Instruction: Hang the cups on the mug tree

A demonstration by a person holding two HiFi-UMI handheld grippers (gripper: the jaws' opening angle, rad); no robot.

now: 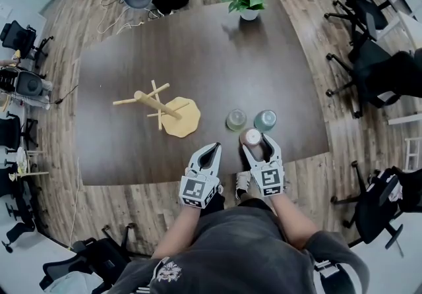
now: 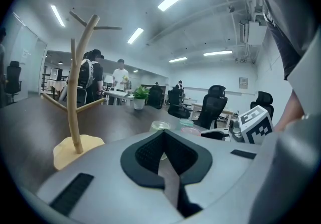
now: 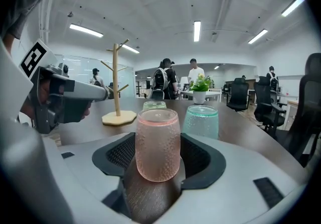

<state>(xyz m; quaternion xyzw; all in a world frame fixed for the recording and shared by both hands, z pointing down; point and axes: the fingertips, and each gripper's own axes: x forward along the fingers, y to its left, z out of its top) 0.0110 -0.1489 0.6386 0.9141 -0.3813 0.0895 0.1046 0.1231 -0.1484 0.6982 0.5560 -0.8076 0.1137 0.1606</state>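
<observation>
pink cup (image 3: pixel 157 142): likely light, stiff, breakable; pebbled sides, between the jaws
right gripper (image 1: pixel 258 144): open; best clamped mid-wall
left gripper (image 1: pixel 212 149): closed, empty

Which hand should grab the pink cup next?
Right. The right tool is open with the pink cup standing between its jaws. The left tool is shut, empty, and off to the cup's side.

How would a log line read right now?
right gripper: open around pink cup | left gripper: shut, empty | mug tree: bare | green cup, teal cup: on table
</observation>
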